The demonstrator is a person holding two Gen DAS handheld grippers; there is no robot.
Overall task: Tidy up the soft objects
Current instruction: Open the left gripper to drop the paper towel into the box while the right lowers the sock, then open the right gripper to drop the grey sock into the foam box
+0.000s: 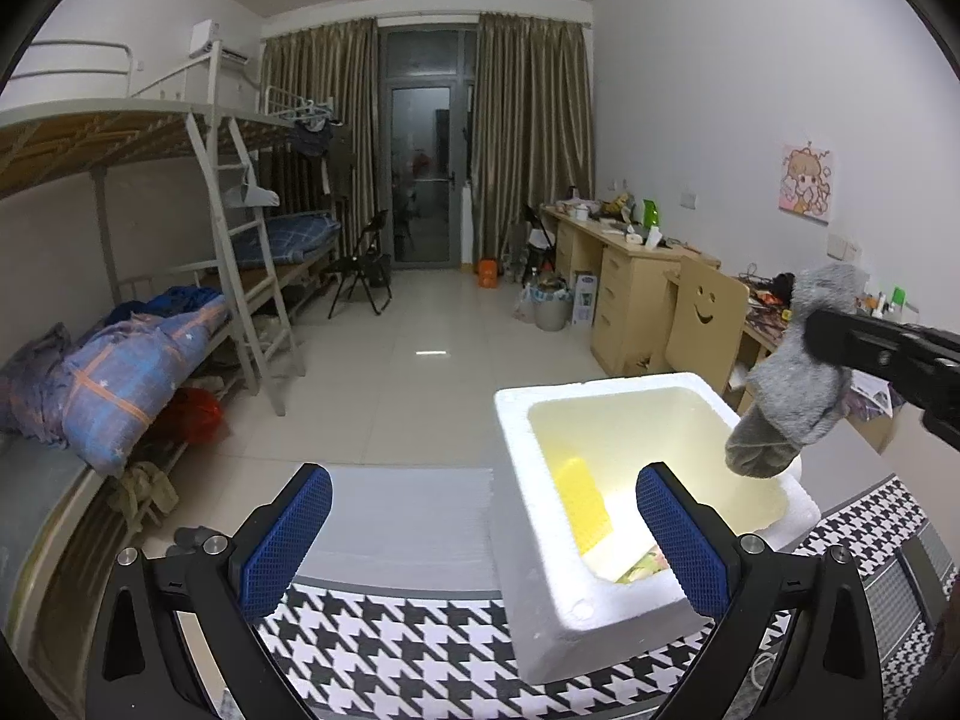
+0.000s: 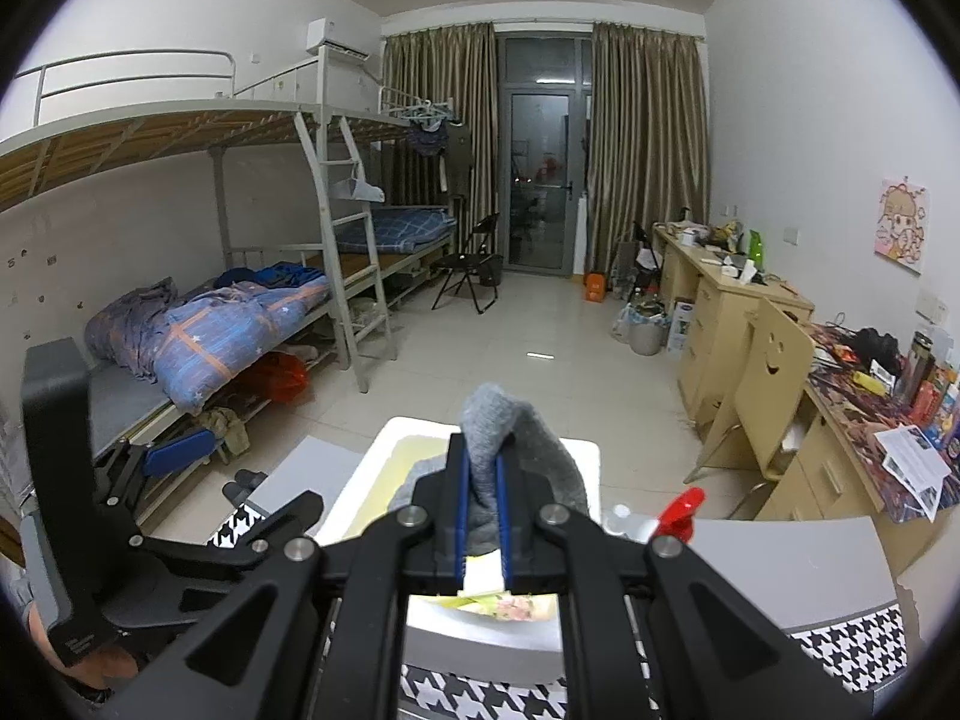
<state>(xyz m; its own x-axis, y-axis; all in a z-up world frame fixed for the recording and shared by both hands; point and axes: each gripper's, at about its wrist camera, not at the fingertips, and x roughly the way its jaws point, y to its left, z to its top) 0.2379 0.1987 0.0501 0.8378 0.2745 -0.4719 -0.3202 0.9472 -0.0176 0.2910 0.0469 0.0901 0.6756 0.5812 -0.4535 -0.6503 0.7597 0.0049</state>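
A grey sock (image 1: pixel 792 372) hangs from my right gripper (image 2: pixel 482 468), which is shut on it and holds it above the right rim of a white foam box (image 1: pixel 540 516). In the right wrist view the sock (image 2: pixel 528 450) bulges up between the blue pads over the box (image 2: pixel 372 480). The box stands on a houndstooth cloth (image 1: pixel 390 630) and holds a yellow item (image 1: pixel 579 501) and some printed packaging. My left gripper (image 1: pixel 480 534) is open and empty at the box's near left corner, one pad (image 1: pixel 684 546) over the box's near rim.
A bunk bed with a blue quilt (image 1: pixel 120 372) lines the left wall. Wooden desks with clutter (image 1: pixel 636 276) and a smiley-face chair (image 1: pixel 702 318) line the right wall. A red-topped spray bottle (image 2: pixel 678 513) stands right of the box. A black folding chair (image 1: pixel 360 270) stands by the balcony door.
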